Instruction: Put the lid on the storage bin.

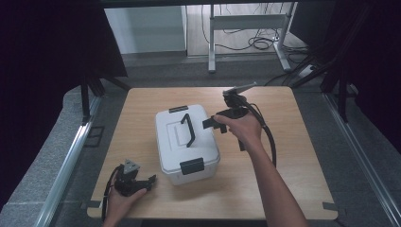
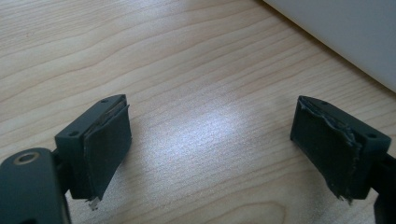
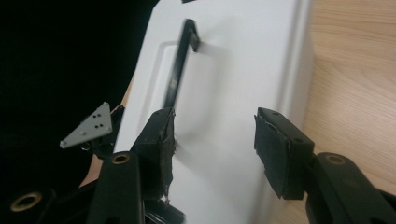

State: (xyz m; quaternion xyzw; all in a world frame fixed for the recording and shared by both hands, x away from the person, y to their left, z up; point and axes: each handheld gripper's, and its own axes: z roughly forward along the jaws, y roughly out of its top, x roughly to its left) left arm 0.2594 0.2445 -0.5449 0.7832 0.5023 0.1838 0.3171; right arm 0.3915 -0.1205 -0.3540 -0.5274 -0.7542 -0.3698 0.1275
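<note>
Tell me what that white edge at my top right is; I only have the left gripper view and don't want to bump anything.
Observer: It is the side of a white box with a lid, standing mid-table just beside the left gripper.
Operator: Is the lid fastened?
Observer: A black near latch and a far latch both look folded down against the box.
Operator: Where is the other gripper?
Observer: The right gripper is over the box's right edge, jaws open and gripping nothing.
Operator: What is it aimed at?
Observer: The black handle on the lid, which looks lifted out of its recess.
</note>
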